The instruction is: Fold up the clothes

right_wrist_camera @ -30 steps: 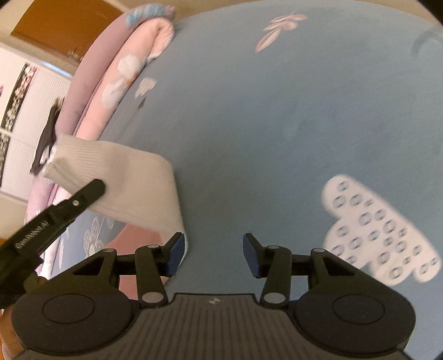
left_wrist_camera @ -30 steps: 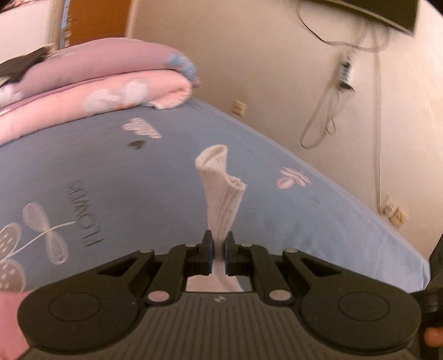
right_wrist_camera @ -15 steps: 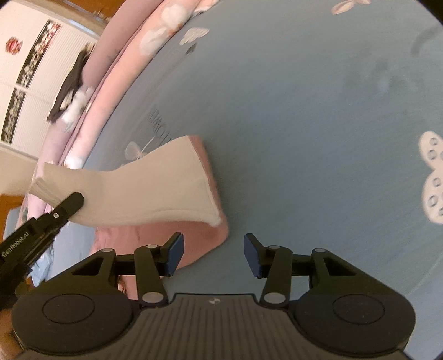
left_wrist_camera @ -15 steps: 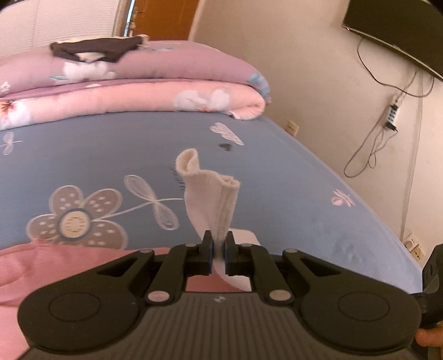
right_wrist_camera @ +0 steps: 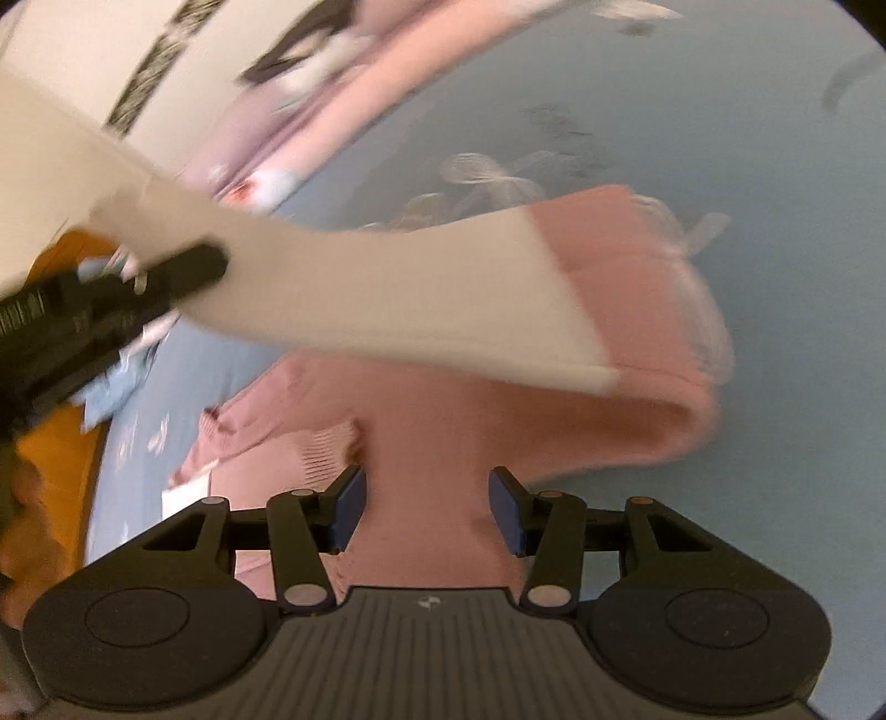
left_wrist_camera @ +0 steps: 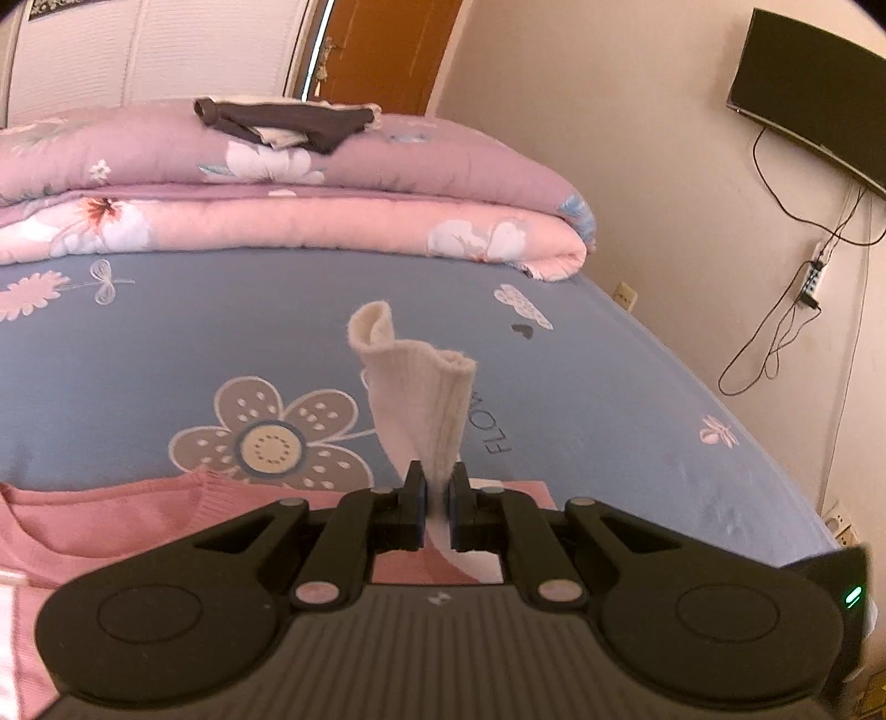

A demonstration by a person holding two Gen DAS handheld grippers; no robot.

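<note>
Now the left gripper (left_wrist_camera: 437,501) has its fingers pinched tight on the cream sleeve (left_wrist_camera: 423,399), lifting it off the bed (left_wrist_camera: 166,332) to fold across the pink sweater (right_wrist_camera: 443,443), while the right gripper (right_wrist_camera: 426,509) hovers wide open, empty, above it.

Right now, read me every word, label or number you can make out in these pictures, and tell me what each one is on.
"FLO": printed sideways on the blue bedsheet, at; the rest of the word is hidden behind the cream cuff clamped in the left gripper.
White lettering on the left gripper's side in the right wrist view: too blurred to read.
Poster above the white doors: too small to read.
Nothing else carries text.
</note>
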